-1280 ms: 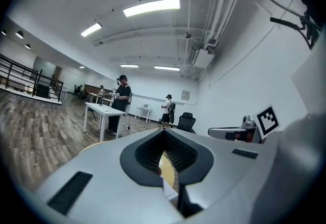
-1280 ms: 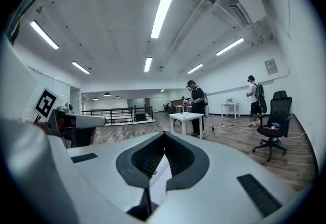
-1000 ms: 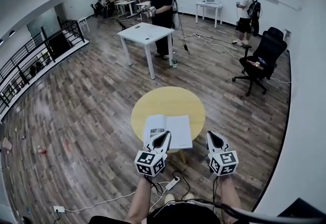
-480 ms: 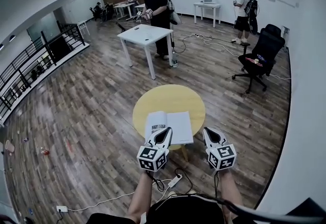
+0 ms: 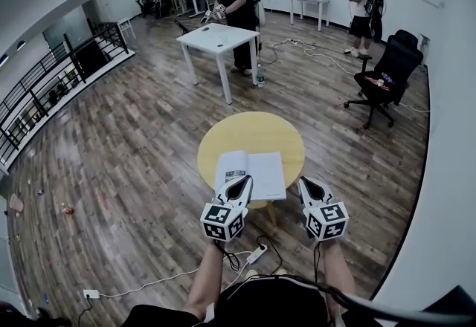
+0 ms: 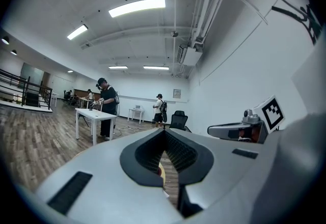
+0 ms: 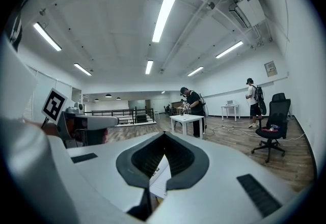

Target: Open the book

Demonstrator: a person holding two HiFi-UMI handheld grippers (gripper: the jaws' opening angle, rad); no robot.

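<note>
yellow table point(image 5: 253, 132) bears the open book point(image 5: 256, 169); left gripper point(image 5: 242, 181), right gripper point(image 5: 305, 183) — fingers pressed together

The book point(image 5: 251, 173) lay open and flat, white pages up, on the near part of the round yellow desk point(image 5: 253, 131), just below the middle of the head view. Its left page carried a small dark picture low down; the right page looked plain. Its near edge lay close to the desk's rim.
</note>
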